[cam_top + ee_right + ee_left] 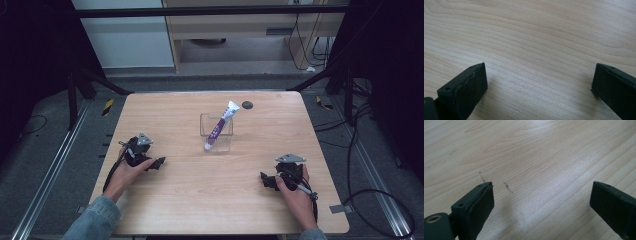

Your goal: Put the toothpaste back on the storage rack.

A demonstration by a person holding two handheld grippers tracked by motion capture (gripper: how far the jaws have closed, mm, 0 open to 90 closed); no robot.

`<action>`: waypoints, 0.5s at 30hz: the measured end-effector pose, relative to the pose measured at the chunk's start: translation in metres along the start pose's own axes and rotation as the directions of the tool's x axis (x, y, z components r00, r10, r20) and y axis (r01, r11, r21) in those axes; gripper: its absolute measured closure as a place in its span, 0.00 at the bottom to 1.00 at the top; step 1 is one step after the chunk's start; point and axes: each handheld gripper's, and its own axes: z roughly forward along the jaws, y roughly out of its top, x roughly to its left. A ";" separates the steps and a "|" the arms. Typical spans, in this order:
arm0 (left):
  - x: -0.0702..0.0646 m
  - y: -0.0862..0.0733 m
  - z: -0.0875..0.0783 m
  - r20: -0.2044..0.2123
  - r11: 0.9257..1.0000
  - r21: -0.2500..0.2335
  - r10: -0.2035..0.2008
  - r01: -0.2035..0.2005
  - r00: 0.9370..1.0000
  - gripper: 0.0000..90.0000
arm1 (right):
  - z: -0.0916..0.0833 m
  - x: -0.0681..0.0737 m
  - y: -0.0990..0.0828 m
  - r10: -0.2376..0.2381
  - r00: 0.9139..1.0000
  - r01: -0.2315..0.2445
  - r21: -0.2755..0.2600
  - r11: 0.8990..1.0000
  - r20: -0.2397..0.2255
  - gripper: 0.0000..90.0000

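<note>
So there's a white and purple tube [220,123] standing tilted in a clear little holder [216,134] around the middle of the wooden table [200,200], its top leaning toward the far right. A small dark round spot [247,104] sits on the table just past it. The left tool [158,162] rests near the left edge in the person's left hand [125,172], well apart from the tube, jaws spread wide over bare wood. Same deal on the other side: the right tool [265,178] sits near the right edge in the right hand [292,192], jaws wide apart, nothing between them.
</note>
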 end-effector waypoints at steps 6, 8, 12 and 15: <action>0.001 -0.002 0.004 -0.001 1.000 -0.012 -0.002 0.002 1.000 0.05 | 0.000 0.000 0.000 0.000 1.000 0.000 0.000 1.000 0.000 0.00; 0.001 -0.002 0.005 0.000 1.000 -0.012 -0.003 0.003 1.000 0.05 | 0.000 0.000 0.000 0.003 1.000 -0.003 0.001 1.000 -0.002 0.00; 0.001 -0.002 0.008 0.002 1.000 -0.013 -0.004 0.004 1.000 0.05 | 0.000 0.000 0.000 0.000 1.000 0.000 0.000 1.000 0.001 0.00; 0.000 -0.002 0.010 0.002 1.000 -0.010 -0.006 0.006 1.000 0.05 | 0.000 0.000 0.000 0.000 1.000 0.000 0.000 1.000 0.000 0.00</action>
